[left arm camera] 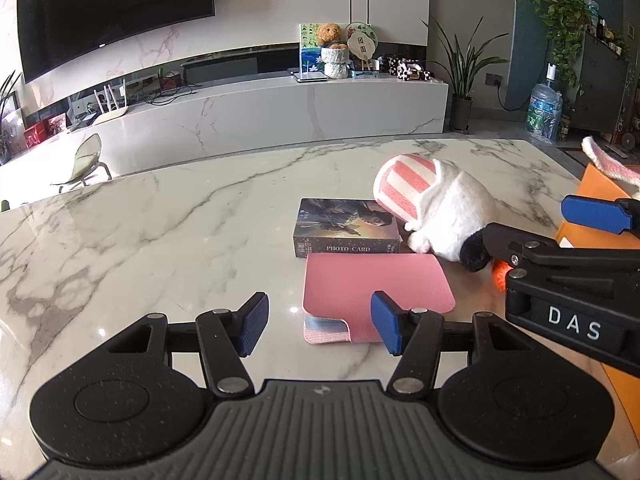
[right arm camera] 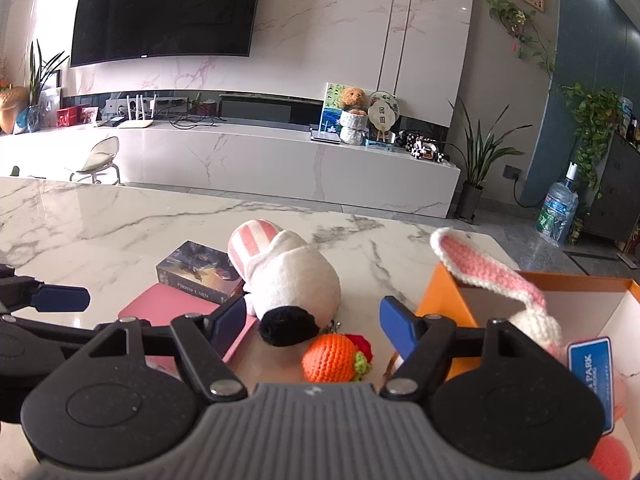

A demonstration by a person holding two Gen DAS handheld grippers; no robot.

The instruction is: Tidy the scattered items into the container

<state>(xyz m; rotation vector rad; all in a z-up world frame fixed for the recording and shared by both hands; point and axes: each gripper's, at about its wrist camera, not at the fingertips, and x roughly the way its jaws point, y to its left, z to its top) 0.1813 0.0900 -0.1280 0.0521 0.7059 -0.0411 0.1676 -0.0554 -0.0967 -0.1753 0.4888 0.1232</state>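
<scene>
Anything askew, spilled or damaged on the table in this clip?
Nothing spilled or visibly damaged. The white plush toy lies on its side against the photo card box, and a knitted bunny ear droops over the orange box rim.

Both my grippers are out in front of me, jaws spread wide, nothing between the blue pads. My left gripper sits low and level, its 2 fingers pointing straight ahead. My right gripper is just beside it on the right, angled across toward the left, so that its black linkage and 1 blue pad cut into the left camera's view. Neither gripper is holding anything.
</scene>
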